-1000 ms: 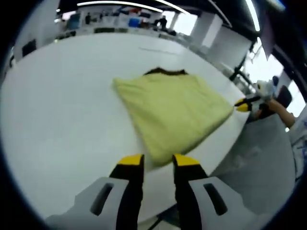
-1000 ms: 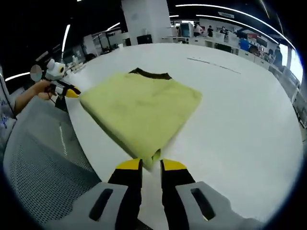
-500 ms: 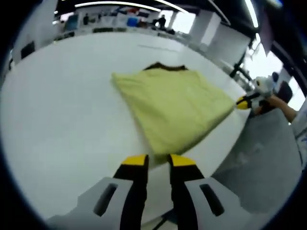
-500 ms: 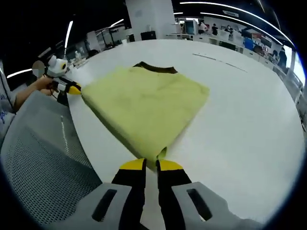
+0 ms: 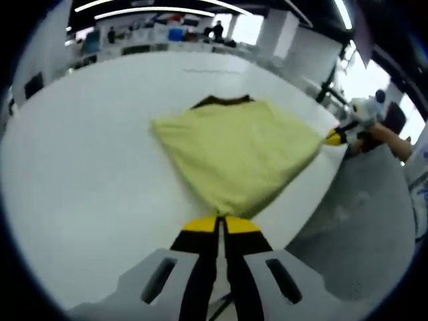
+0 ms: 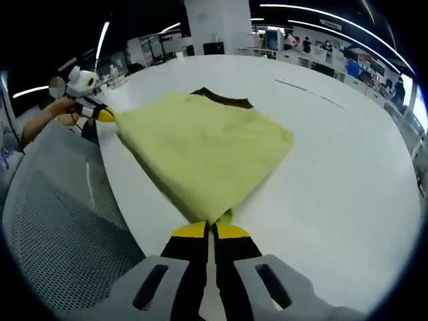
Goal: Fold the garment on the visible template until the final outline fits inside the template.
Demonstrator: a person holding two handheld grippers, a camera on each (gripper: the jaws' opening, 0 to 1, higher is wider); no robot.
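- On the round white surface (image 5: 80, 167), near its edge: a soft pale yellow cloth garment with a dark collar (image 5: 237, 150), folded to a rough square, collar at the far side.
- At the garment's near corner in the left gripper view: left tool (image 5: 221, 224), yellow tips pressed together on the cloth edge, apparently pinching it.
- At another corner of the garment, seen in the right gripper view: right tool (image 6: 212, 231), tips likewise closed, with a small fold of cloth (image 6: 207, 150) caught between them.
- Beside the garment's side corner in the left gripper view: the other tool in a person's hand (image 5: 371, 134), at the rim of the surface.
- No template outline discernible under or around the garment; hidden or too faint to tell.
- Handling, as a judgement: light, limp, several layers thick; likely to sag and slide apart if lifted by one layer alone. Low friction on the smooth surface, so easily dragged.
- Best hold: corners or folded edges, all layers pinched together, both corners lifted evenly.
- No containers around the garment; grey mesh (image 6: 60, 221) beyond the surface's rim.
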